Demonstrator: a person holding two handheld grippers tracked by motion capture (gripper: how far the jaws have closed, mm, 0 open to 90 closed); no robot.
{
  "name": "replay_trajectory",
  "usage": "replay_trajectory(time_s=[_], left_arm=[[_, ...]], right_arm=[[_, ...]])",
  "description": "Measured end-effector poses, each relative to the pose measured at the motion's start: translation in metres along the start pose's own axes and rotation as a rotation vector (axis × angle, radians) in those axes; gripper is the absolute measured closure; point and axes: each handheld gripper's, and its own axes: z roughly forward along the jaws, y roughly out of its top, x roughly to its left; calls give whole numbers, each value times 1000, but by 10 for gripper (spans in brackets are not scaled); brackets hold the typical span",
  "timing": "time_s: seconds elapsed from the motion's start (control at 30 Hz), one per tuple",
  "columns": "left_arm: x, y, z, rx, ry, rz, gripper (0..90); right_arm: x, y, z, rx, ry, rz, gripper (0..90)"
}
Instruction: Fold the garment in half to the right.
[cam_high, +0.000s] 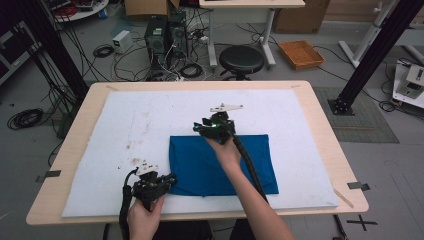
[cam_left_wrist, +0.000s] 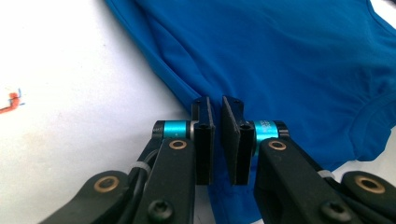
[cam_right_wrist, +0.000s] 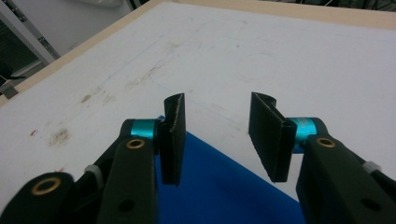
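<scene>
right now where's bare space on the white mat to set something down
Free: the wide strip of white mat beyond the blue cloth up to the far table edge, the stained patch left of the cloth, and a narrow strip on its right. Crowded: the cloth's near-left corner, where the left gripper pinches it, and its far edge under the right gripper.

Lab, computer towers, floor cables, black rig posts

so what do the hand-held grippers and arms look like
Each hand-held gripper is black: the left and right have flat black jaws on linked arms with brass-coloured pivots and turquoise collars. A black cable trails from each, and a grey three-cornered plate tops each. Forearms are bare, no sleeves.
</scene>
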Motion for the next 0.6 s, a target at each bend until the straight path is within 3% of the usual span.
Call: replay_trajectory(time_s=[0.17,0.3,0.5,0.6], left_arm=[[1,0,0,0,-3,0,828],[1,-1,0,-3,-6,0,828],[1,-1,0,-4,-12,-7,828],[2,-1,0,-4,-13,-7,827]], right_arm=[[21,5,41,37,8,-18,602],[40,5,69,110,-22,-105,648],[54,5,100,201,-49,-152,668],[56,3,110,234,-61,-152,674]])
